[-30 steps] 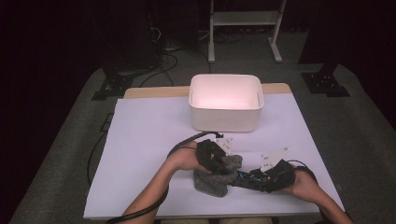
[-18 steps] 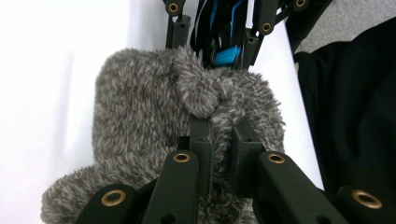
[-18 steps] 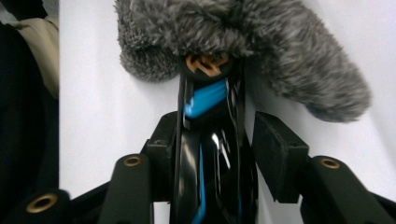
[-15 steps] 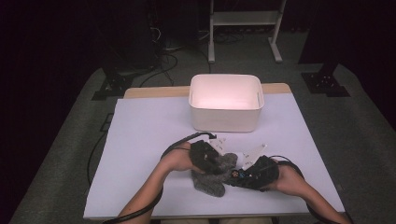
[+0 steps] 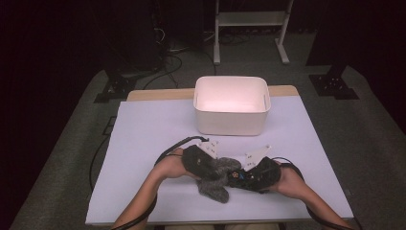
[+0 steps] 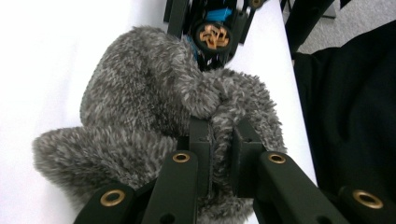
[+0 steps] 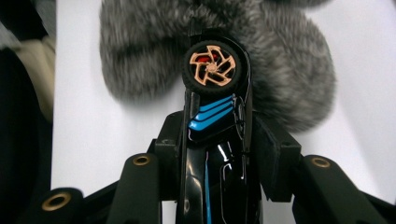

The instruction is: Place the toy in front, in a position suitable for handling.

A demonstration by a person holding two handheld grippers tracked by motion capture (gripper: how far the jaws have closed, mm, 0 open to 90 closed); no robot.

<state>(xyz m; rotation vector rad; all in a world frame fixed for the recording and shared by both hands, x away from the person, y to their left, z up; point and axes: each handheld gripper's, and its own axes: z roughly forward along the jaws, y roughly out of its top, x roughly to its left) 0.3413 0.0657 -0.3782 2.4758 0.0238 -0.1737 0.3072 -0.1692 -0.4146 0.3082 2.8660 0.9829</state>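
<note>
Drawn closer together since a second ago, both hands now near the front middle of the desk (image 5: 143, 139), right hand shifted leftward toward the furry bundle. Grey fluffy cloth (image 5: 215, 179) lying on the white desk surface, between the two hands. Left tongs (image 6: 223, 140) clamped tight on a fold of that grey fluffy cloth (image 6: 140, 107), pads pinching the pile with barely a gap, the rest of the fabric bulging up and to the left beyond the tips. Right tongs (image 7: 219, 135) gripping a black toy car (image 7: 215, 121) by its flanks, held on its side, blue stripes and a copper-spoked wheel facing the camera, nose pointed into the cloth (image 7: 289, 60). Seen from the left gripper view, same toy car (image 6: 212, 37) pressed against the far edge of the fur, wheel showing just above it. From the high view, left tongs (image 5: 210, 167) and right tongs (image 5: 234, 176) nearly meeting over the cloth, car (image 5: 249, 176) touching it on its right side. White tub (image 5: 231, 106) standing well apart at the far middle of the desk.
</note>
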